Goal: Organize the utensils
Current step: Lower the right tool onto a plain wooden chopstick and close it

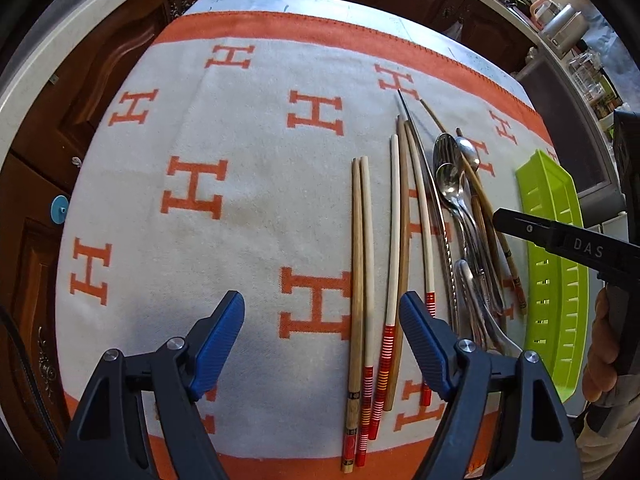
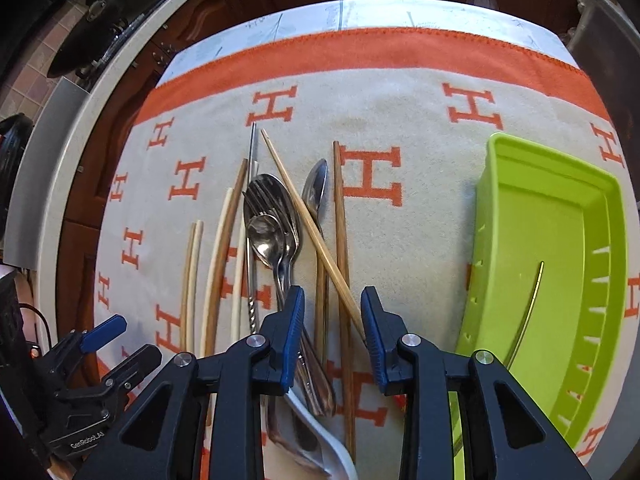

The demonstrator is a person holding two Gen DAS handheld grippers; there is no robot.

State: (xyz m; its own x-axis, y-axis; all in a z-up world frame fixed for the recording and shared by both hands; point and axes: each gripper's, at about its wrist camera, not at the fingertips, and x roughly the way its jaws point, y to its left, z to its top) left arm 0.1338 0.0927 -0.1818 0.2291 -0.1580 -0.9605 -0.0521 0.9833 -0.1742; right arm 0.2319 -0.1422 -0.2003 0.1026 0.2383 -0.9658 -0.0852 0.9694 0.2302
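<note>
Several chopsticks (image 1: 362, 280) lie side by side on a white and orange H-pattern cloth (image 1: 200, 140). To their right lies a pile of steel spoons and a fork (image 1: 456, 192), also in the right wrist view (image 2: 272, 224). A lime green tray (image 2: 548, 240) lies at the right and holds one thin gold stick (image 2: 530, 312). My left gripper (image 1: 322, 320) is open above the chopsticks' near ends. My right gripper (image 2: 332, 312) is open over a light chopstick (image 2: 316, 232) and brown chopsticks (image 2: 342, 240), empty.
Dark wooden cabinets (image 1: 100, 60) and a pale counter edge ring the table on the far side. Kitchen jars and containers (image 1: 568, 24) stand at the back right. The tray also shows at the right of the left wrist view (image 1: 560, 272).
</note>
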